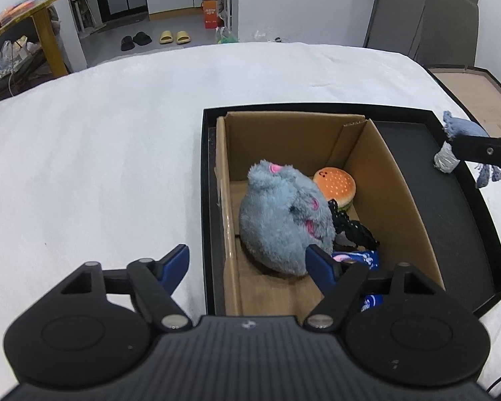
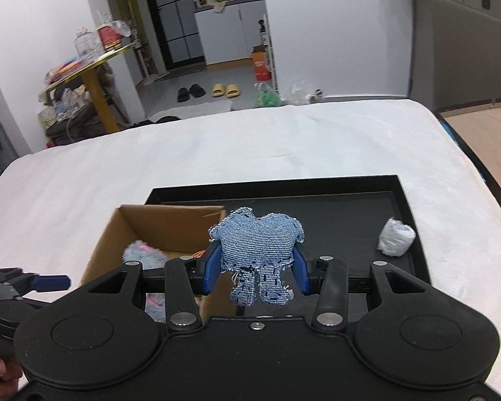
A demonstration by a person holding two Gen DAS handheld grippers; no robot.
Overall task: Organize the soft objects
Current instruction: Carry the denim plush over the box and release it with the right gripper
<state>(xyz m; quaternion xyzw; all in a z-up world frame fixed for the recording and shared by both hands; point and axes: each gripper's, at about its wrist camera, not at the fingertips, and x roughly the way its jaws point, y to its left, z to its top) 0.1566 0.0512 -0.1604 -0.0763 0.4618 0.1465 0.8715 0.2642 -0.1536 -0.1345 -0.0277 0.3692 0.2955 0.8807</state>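
Observation:
A grey plush with pink patches lies in the cardboard box, beside a burger plush, a black lacy piece and blue packets. My left gripper hovers open above the box's near left corner with nothing between its blue pads. My right gripper is shut on a small blue denim stuffed toy, held up over the black tray. The left wrist view shows that toy at the far right.
The box stands in the left half of the black tray, which rests on a white bedcover. A white crumpled roll sits in the tray's right part. Beyond the bed are a floor with slippers and a yellow table.

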